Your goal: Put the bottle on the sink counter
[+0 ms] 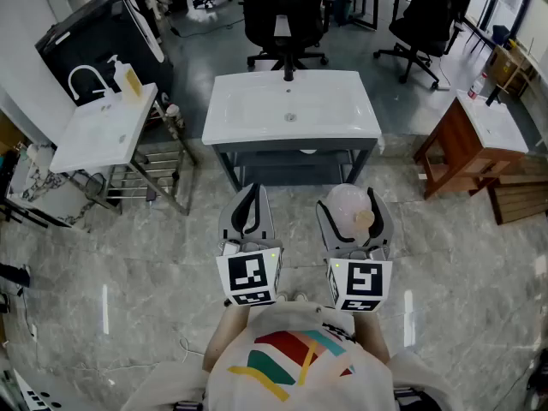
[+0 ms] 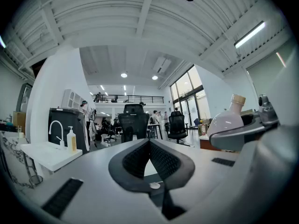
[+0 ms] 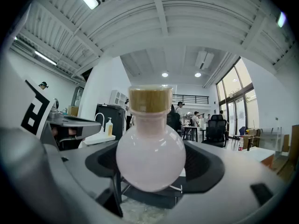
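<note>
Closest to the lens in the right gripper view: bottle (image 3: 150, 146), round-bellied, milky pale pink, glossy, with a short neck stopped by a tan cork, upright. Clamped at the belly between the dark ribbed pads of the right gripper (image 3: 152, 169), with jaws spread wide around it, up in the air and well short of the sink counter (image 1: 231, 120). Shown by the head view alone: that counter, a smooth white rectangular basin top on a dark grey stand, straight ahead of both grippers across grey marbled floor (image 1: 128, 255). In the left gripper view, same bottle side-on at the right edge. Left gripper (image 2: 149, 141) empty, with 2 jaws closed tip to tip. Black-and-white square patterns on the marker cubes (image 1: 250, 279). Farther left, a 2nd white sink (image 1: 94, 135) with curved tap and yellow soap dispenser (image 1: 130, 80).
</note>
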Tool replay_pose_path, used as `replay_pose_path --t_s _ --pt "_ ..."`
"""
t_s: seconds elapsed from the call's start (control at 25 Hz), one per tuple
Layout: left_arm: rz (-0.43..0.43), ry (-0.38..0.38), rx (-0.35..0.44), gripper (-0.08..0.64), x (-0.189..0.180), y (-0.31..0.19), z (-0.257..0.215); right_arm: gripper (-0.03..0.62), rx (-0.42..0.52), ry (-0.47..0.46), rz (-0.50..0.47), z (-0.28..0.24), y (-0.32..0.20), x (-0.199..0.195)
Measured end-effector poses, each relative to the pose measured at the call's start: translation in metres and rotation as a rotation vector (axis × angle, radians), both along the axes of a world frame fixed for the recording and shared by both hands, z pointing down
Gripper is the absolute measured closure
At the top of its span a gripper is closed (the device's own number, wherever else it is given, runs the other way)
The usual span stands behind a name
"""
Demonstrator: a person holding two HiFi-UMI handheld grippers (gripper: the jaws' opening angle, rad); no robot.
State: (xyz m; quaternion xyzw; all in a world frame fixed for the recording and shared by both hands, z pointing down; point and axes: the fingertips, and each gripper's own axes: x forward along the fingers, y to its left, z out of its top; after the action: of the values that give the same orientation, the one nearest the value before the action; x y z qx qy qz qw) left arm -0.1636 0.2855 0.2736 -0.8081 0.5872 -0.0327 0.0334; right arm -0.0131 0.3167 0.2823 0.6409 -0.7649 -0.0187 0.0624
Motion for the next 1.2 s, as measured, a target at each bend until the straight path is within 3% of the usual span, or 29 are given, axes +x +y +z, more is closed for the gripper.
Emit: replay_pose_path --t_s 0.44,0.64,1.2 --pt "-0.028 0.007 0.0 0.543 0.006 -0.005 0.003 0.204 0.003 -0.002 -0.007 0.004 -0.004 0.014" --pt "-0.048 0.01 -0.007 0.543 0.007 -0.003 0.008 0.204 0.021 -0.045 -0.05 0.004 -0.001 0.017" --pt "-0.087 0.022 0.032 0.543 0.004 -0.017 0.003 0.204 0.052 -0.006 -0.043 0.003 -0.003 0.035"
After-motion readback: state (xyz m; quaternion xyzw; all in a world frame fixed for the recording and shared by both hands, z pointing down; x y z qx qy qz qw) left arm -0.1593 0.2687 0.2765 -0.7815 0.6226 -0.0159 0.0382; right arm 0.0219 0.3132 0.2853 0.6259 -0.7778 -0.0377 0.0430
